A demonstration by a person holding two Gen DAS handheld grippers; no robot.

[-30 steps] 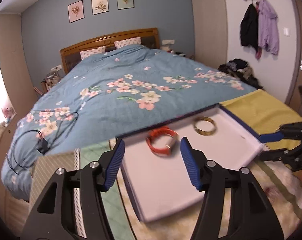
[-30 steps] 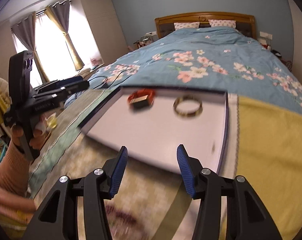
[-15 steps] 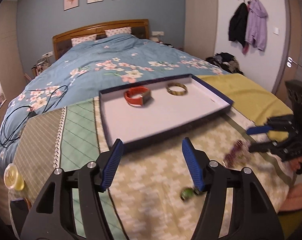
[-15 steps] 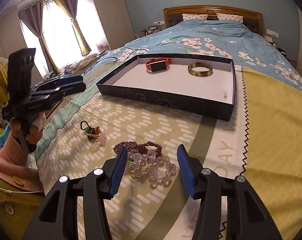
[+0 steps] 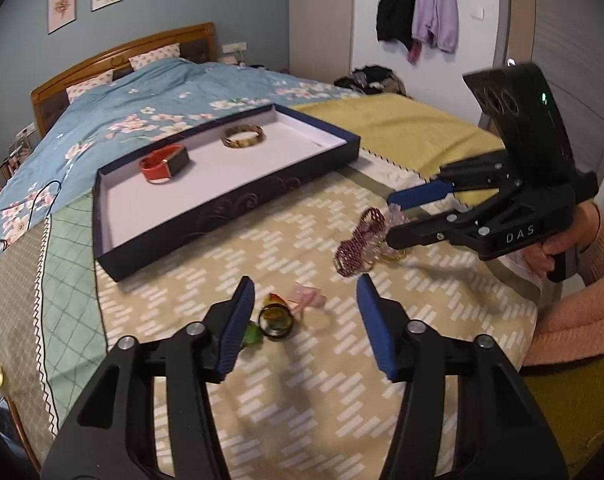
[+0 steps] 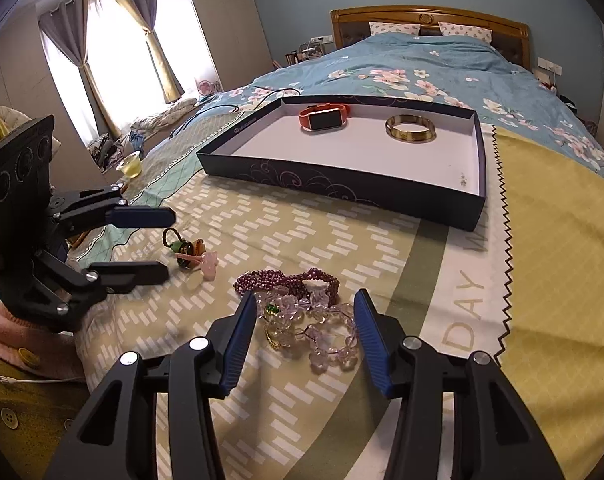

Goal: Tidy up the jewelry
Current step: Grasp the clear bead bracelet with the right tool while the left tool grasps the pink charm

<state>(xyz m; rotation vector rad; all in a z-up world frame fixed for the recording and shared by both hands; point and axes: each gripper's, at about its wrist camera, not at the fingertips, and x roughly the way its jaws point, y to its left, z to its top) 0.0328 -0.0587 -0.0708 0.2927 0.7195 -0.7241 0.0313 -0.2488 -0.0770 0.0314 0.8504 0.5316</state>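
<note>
Left tongs [image 5: 303,312]: spread wide, nothing gripped, held low over the patterned bedspread [image 5: 262,248] with the dark ring cluster [image 5: 276,318] between the tips.
Right tongs [image 6: 303,330]: spread, nothing pinched, poised over the bead pile.
Bead pile: purple bracelet [image 6: 290,280] and clear crystal bracelet [image 6: 329,340] are seen tangled together on the bedspread, near the tray's front wall.
Tray [image 6: 341,190]: dark blue, white inside, set on the bed.
Tray contents: red watch [image 6: 323,117] and gold bangle [image 6: 410,129] are laid apart near the far wall.
</note>
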